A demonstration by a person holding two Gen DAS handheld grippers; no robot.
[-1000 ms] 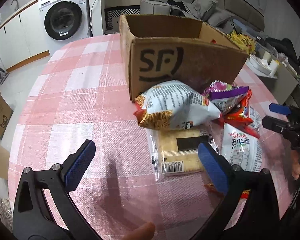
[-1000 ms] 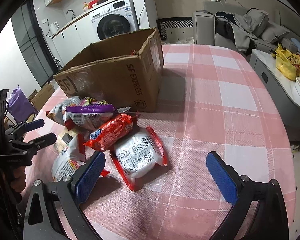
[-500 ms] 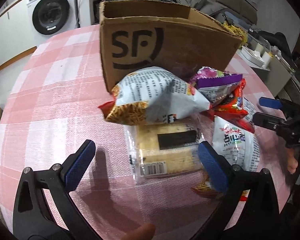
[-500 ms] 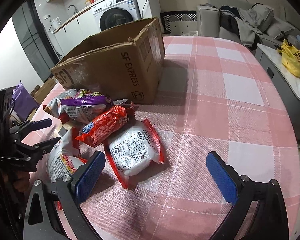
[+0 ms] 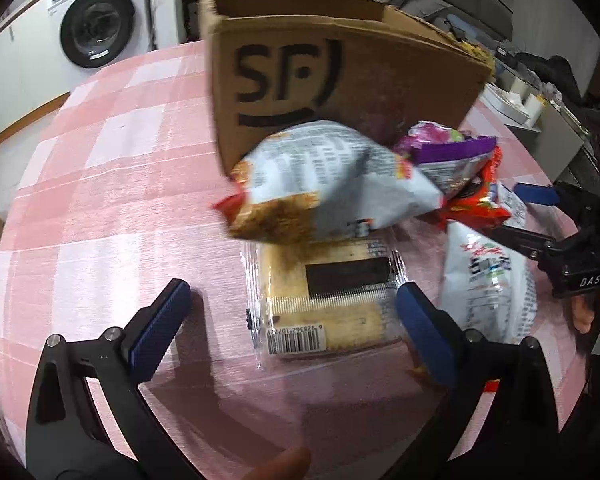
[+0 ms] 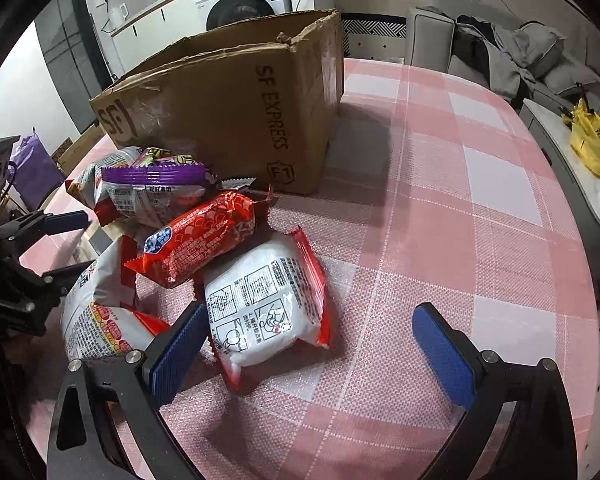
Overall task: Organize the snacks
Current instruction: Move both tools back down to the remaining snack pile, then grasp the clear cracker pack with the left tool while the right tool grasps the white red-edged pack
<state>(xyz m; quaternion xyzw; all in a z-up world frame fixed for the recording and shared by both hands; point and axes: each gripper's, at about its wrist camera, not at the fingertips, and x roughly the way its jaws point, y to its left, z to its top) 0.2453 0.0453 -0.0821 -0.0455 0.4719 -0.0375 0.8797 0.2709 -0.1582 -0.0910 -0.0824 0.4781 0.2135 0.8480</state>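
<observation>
- I see the snack pile on the pink checked tablecloth, heaped against the near wall of the SF Express cardboard box.
- My left gripper is spread wide around the clear-wrapped cracker pack; its upper end is hidden under a grey-and-orange chip bag, which is blurred.
- My right gripper is released too, straddling a red-and-white noodle packet, whose top corner a red snack bar overlaps.
- A purple packet sits nearest the box.
- I cannot see the box's interior.
- A washing machine stands behind, partly cut off.
</observation>
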